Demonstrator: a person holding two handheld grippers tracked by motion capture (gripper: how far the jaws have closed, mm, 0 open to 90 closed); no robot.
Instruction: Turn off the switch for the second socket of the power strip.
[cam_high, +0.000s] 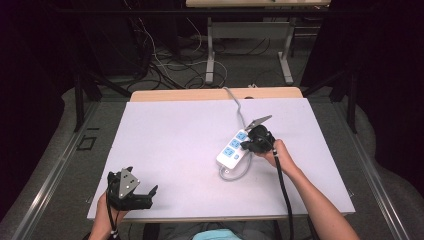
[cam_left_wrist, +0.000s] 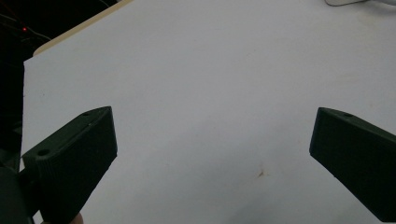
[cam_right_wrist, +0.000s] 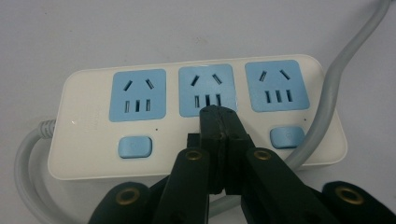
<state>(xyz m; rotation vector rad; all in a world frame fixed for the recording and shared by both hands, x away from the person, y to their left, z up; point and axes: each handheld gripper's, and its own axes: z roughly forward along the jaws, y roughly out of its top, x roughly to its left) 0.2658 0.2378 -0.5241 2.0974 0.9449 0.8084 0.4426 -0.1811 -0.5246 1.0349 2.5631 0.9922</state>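
Note:
A white power strip (cam_high: 233, 150) with three blue sockets and blue buttons lies right of the table's middle. Its grey cable (cam_high: 239, 105) runs off the far edge. My right gripper (cam_high: 248, 145) is shut, jaws pressed together, tips down on the strip. In the right gripper view the strip (cam_right_wrist: 88, 140) lies crosswise and the shut gripper (cam_right_wrist: 218, 115) sits just below the middle socket (cam_right_wrist: 206, 90), hiding the spot where the middle button would be. My left gripper (cam_high: 141, 186) is open at the near left corner; its jaws stand wide apart over bare table (cam_left_wrist: 212, 140).
The table (cam_high: 170, 145) has a pale lavender top with a wooden strip along the far edge. A loop of grey cable (cam_right_wrist: 28, 163) curls beside the strip's end. Beyond the table, desk legs and tangled cables (cam_high: 175, 70) lie on the floor.

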